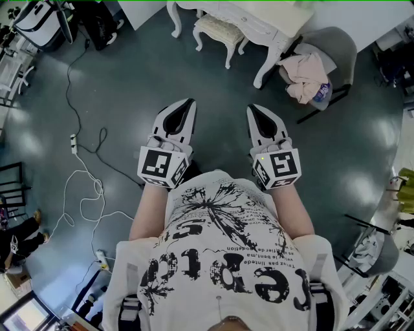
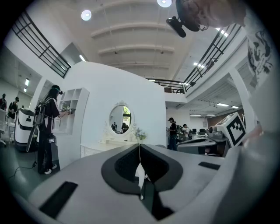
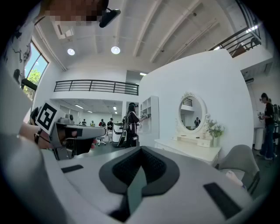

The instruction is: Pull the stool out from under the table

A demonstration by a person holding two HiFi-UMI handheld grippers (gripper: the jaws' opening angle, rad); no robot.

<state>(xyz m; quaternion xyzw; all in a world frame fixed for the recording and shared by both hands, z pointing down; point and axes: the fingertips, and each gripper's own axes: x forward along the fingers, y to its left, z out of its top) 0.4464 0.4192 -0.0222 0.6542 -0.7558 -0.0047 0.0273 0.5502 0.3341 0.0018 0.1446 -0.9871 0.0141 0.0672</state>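
White ornate vanity counter at far edge of dark grey floor. Stool, cream seat, white legs, tucked partly under counter's left half, untouched. L gripper and R gripper held side by side, well short of counter, tips toward it. Fingers of both pressed together, nothing between. Grey chair w/ heaped clothing just right of counter. White cable on floor, well left of counter.

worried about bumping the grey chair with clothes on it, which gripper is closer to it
Right. In the head view the right gripper is down-left of the grey chair, apart from it; the left gripper is farther left, beyond the right one.
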